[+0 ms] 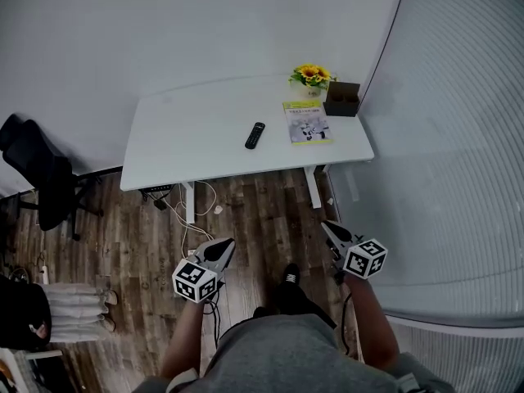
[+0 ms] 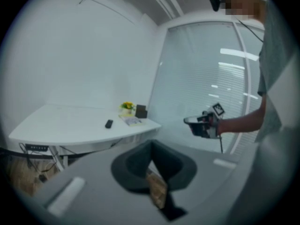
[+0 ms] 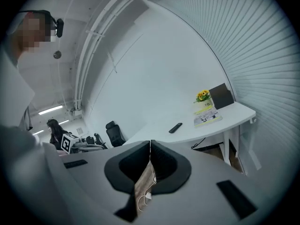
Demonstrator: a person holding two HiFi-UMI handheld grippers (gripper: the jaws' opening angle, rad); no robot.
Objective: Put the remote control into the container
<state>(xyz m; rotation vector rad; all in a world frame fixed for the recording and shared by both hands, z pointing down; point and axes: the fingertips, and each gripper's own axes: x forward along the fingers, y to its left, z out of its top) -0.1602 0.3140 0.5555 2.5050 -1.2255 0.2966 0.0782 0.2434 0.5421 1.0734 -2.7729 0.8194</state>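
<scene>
Nearest to the camera is the person's grey shirt [image 1: 286,352], at the bottom of the head view, and both forearms reach forward over the wooden floor [image 1: 262,207]. The left gripper [image 1: 223,246] has its jaws pressed together, and nothing is between them. In the left gripper view only the floor shows below the closed tips. The right gripper [image 1: 329,229] is also fully closed and empty. Both grippers point toward the white table [image 1: 180,150] but are well apart from it, above the floor.

The remote control [image 1: 255,135] lies flat on the table, a little right of the middle, and touches no other thing. To its right lies a booklet [image 1: 307,122] with a green edge. Behind the booklet, at the far right corner of the table, stands the dark container [image 1: 342,99], just beside a small pot of yellow flowers [image 1: 311,75] on its left. The remote control is outside the container and apart from it.

A black office chair [image 1: 45,174] stands left of the table, and some cables [image 1: 201,207] lie on the floor under it. A wall with fine horizontal ribs [image 1: 458,154] curves along the right side.
</scene>
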